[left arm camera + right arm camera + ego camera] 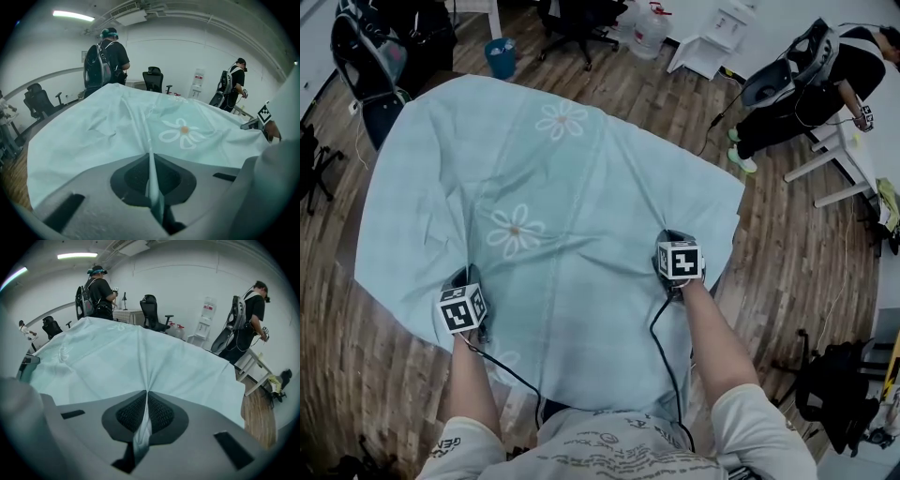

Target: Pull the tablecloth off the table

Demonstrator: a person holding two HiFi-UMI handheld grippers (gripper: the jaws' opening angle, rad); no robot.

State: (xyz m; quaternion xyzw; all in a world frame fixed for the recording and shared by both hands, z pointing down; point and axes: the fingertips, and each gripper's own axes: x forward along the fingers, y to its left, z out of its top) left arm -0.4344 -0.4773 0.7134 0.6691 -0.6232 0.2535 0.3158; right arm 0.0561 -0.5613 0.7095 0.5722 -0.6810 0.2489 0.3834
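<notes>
A pale blue tablecloth [572,178] with white flower prints covers the whole table in the head view. My left gripper [461,284] sits at its near left part, shut on a pinched fold of the cloth. In the left gripper view the tablecloth [117,126] runs as a thin ridge between the closed pads of the left gripper [150,161]. My right gripper [673,246] is at the near right part, also shut on a fold. The right gripper view shows the tablecloth [140,357] drawn into creases that meet at the closed right gripper [146,401].
Wooden floor surrounds the table. A blue bin [500,57] and office chairs [577,23] stand beyond the far edge. A person [811,84] in black stands at the right by a white desk [848,155]. Another person [105,58] stands past the far side.
</notes>
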